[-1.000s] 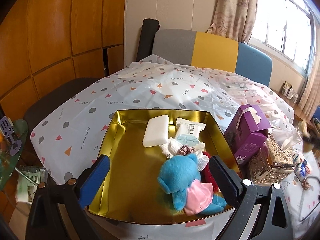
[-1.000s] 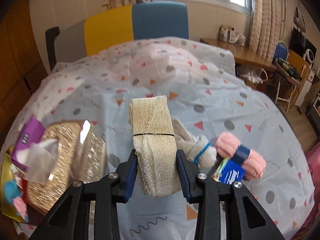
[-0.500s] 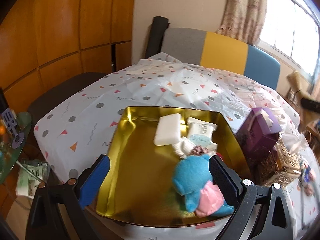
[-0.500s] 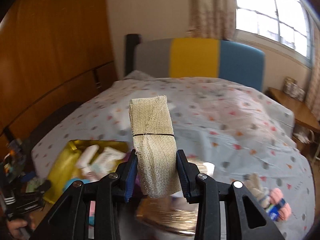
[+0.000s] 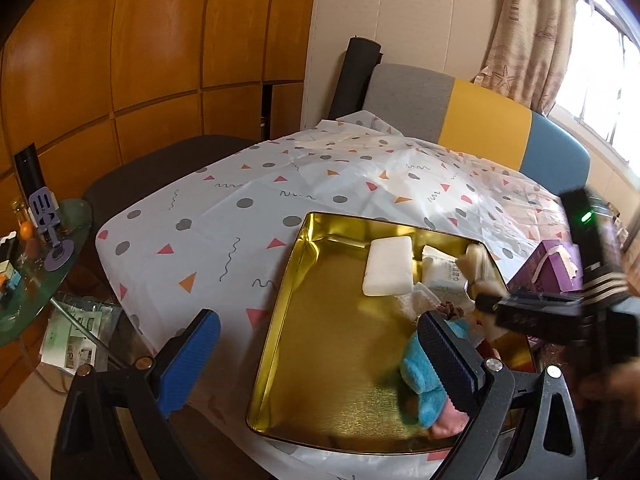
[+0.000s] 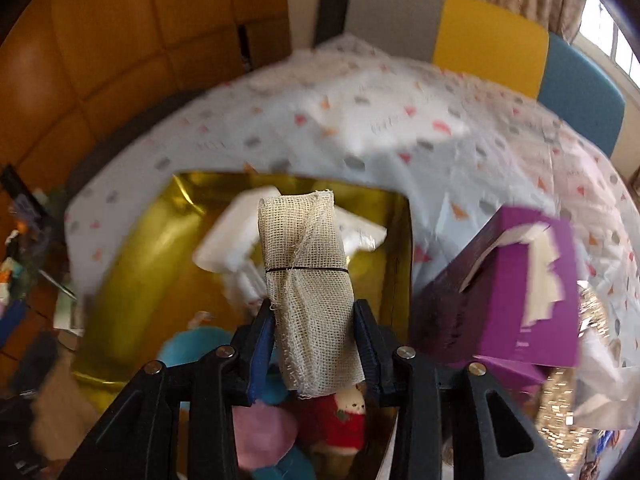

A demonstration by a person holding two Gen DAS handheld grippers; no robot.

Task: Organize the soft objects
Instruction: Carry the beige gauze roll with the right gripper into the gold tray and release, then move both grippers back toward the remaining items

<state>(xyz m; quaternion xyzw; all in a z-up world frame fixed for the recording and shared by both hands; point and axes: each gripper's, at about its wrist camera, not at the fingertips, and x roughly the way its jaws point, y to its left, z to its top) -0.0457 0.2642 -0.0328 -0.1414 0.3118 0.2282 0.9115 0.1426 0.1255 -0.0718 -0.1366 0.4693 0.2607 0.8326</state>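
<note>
glossy gold metal tray (image 5: 280,320), coarse (open-weave) gauze roll (image 6: 308,280)

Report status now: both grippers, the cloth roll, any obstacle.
Left gripper open, empty. Right gripper shut on cloth roll, above gold tray. Purple box close beside.

A lived-in home room. Warm wooden wall panels (image 5: 140,60) and a patterned curtain (image 5: 524,32) beside a bright window (image 5: 612,88) frame a grey, yellow and blue sofa back (image 5: 480,124). A small glass side table (image 5: 52,248) holds household clutter.
</note>
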